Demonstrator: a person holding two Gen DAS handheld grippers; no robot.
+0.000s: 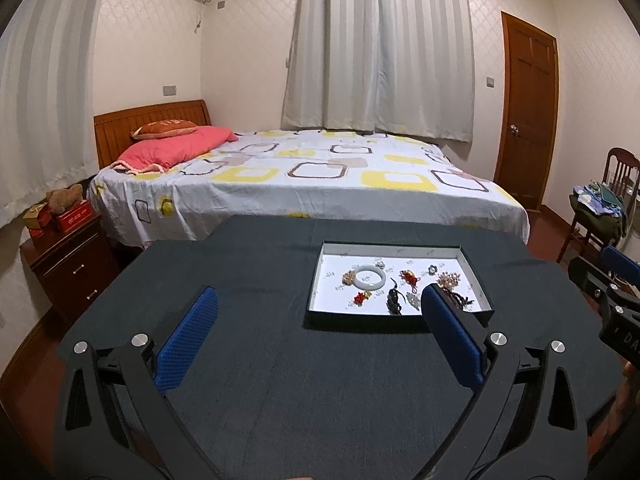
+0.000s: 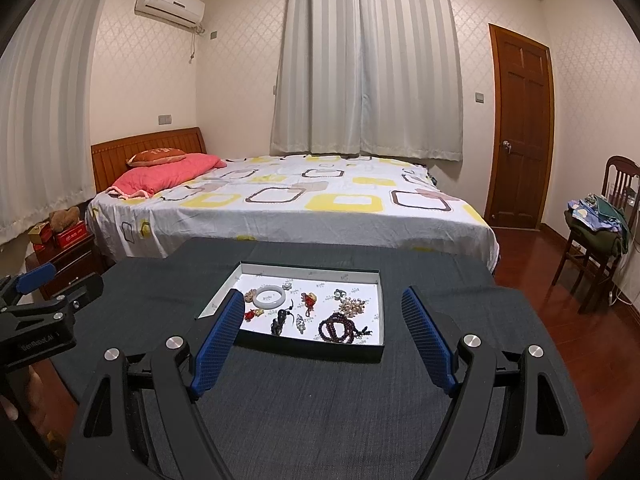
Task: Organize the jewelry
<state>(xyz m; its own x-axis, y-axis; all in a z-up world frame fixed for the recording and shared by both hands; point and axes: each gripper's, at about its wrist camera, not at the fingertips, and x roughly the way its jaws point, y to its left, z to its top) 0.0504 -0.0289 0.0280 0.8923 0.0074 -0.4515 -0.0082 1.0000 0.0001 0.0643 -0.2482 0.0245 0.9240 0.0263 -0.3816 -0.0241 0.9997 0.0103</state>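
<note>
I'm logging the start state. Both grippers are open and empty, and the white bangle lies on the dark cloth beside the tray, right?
Not quite: the white bangle lies inside the tray, as the right wrist view shows. The left gripper and right gripper are indeed open and empty.

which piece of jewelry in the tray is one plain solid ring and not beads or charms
The white bangle, toward the tray's far left: one smooth unbroken hoop, while the dark purple bracelet is strung beads and the rest are small charms.

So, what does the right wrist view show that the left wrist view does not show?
Only the right wrist view shows the dark bead bracelet whole; in the left wrist view a blue finger covers most of it. Only the left wrist view shows the tray's left wall unblocked. Both show the white bangle, the tray and open, empty grippers.
</note>
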